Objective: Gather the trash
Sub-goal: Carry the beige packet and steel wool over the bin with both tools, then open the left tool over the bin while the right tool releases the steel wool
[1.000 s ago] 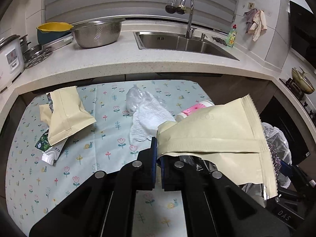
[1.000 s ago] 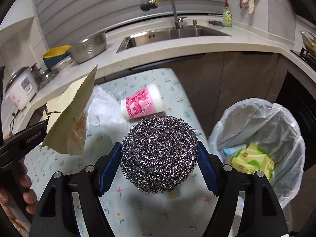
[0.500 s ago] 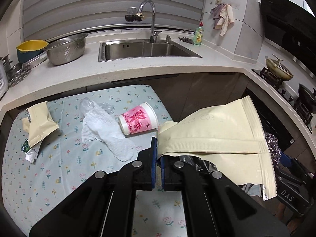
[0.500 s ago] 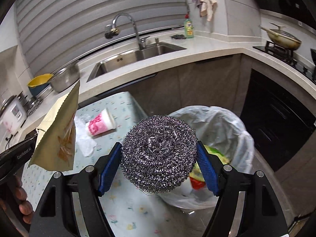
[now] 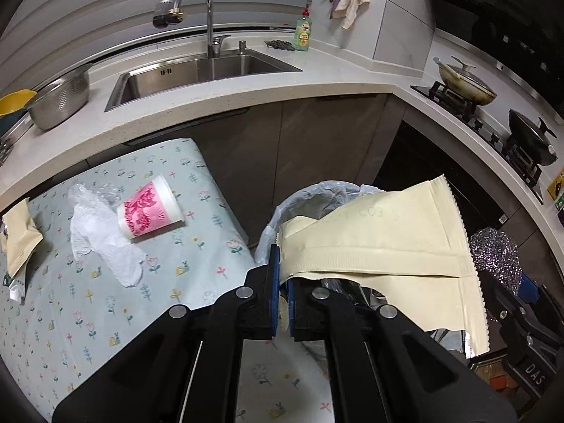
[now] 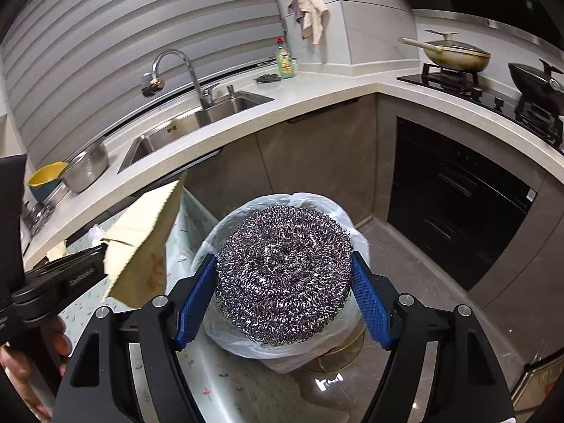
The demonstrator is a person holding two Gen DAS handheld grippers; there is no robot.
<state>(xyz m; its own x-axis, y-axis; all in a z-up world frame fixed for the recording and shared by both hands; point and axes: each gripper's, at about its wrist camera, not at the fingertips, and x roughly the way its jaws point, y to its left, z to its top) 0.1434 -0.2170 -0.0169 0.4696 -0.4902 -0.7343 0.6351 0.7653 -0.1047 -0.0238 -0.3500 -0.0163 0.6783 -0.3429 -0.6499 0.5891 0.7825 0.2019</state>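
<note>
Both grippers carry trash. Our right gripper has its blue pads clamped on either side of a steel wool scourer, squeezed across its middle so the springy coil cannot roll out. We hold it directly above the bin, whose white plastic liner rings the scourer from 9 through 12 to 3 o'clock in the right wrist view; we judge that opening the jaws now would send it straight in.

Our left gripper is pinched tight on one corner of a cream foil pouch, which fans out flat toward 3 o'clock. A corner grip suits something so thin and limp, and it lets the pouch hang over the bin liner showing behind it at 12 o'clock. The scourer glints just past the pouch's serrated edge.

On the floral tablecloth, at 10 o'clock in the left wrist view, more waits: a pink paper cup lying on its side, touching a crumpled white paper towel, and another cream pouch at the far left edge. We reckon those come next, once both jaws are freed.
</note>
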